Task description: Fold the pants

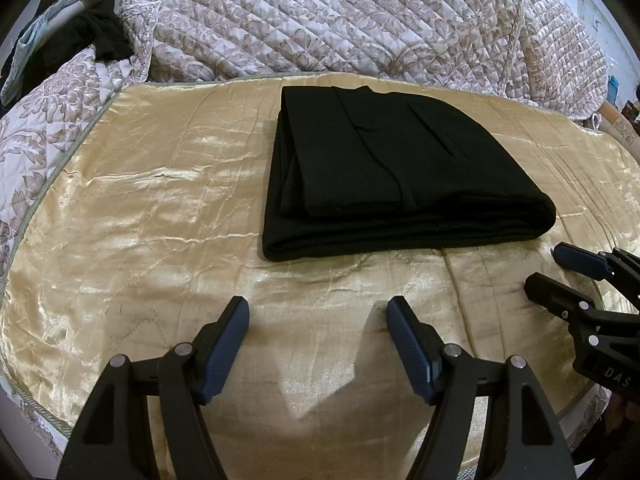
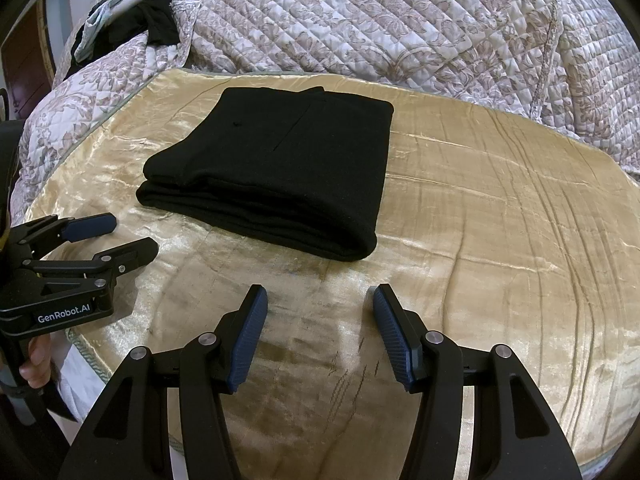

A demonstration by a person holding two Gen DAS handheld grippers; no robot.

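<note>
The black pants (image 1: pixel 400 176) lie folded into a compact rectangle on a shiny gold cloth (image 1: pixel 160 216); they also show in the right wrist view (image 2: pixel 276 176). My left gripper (image 1: pixel 318 312) is open and empty, held over the gold cloth just in front of the pants' near folded edge. It also shows at the left of the right wrist view (image 2: pixel 134 234). My right gripper (image 2: pixel 318 300) is open and empty, near the pants' front right corner. It also shows at the right of the left wrist view (image 1: pixel 546 266).
A quilted floral bedspread (image 1: pixel 320 20) is bunched behind and to the left of the gold cloth. Dark and pale blue clothes (image 1: pixel 80 36) lie piled at the far left. The gold cloth's edge (image 2: pixel 92 352) drops off near the left gripper.
</note>
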